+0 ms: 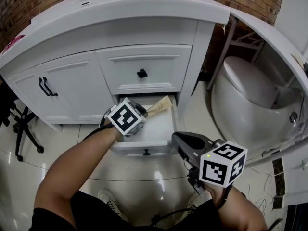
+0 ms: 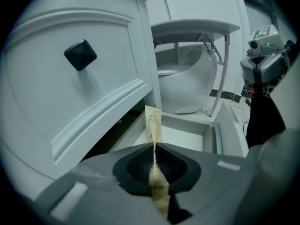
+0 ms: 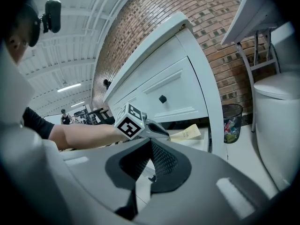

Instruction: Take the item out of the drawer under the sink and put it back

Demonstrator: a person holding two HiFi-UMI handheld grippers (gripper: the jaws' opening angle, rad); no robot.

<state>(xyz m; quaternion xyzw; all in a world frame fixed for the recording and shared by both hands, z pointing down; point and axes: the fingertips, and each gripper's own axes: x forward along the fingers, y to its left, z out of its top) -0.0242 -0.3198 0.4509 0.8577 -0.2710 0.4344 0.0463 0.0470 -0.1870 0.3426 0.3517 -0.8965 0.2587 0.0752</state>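
Note:
A flat tan paper packet (image 1: 161, 105) is pinched at one end by my left gripper (image 1: 147, 112), which is shut on it. The packet hangs over the open bottom drawer (image 1: 144, 146) of the white sink cabinet. In the left gripper view the packet (image 2: 153, 124) stands edge-on between the pads of that gripper (image 2: 154, 150), with the white inside of the drawer (image 2: 187, 136) beyond it. My right gripper (image 1: 179, 138) is shut and empty, just off the drawer's front right corner. The right gripper view looks past its own closed jaws (image 3: 151, 142) to the packet (image 3: 186, 133).
A shut upper drawer with a black knob (image 1: 142, 73) sits right above the open one. Cabinet doors with black handles (image 1: 47, 87) are to the left. A white toilet (image 1: 250, 93) stands close on the right, a waste bin (image 3: 232, 117) beside it. A chair base (image 1: 21, 129) is far left.

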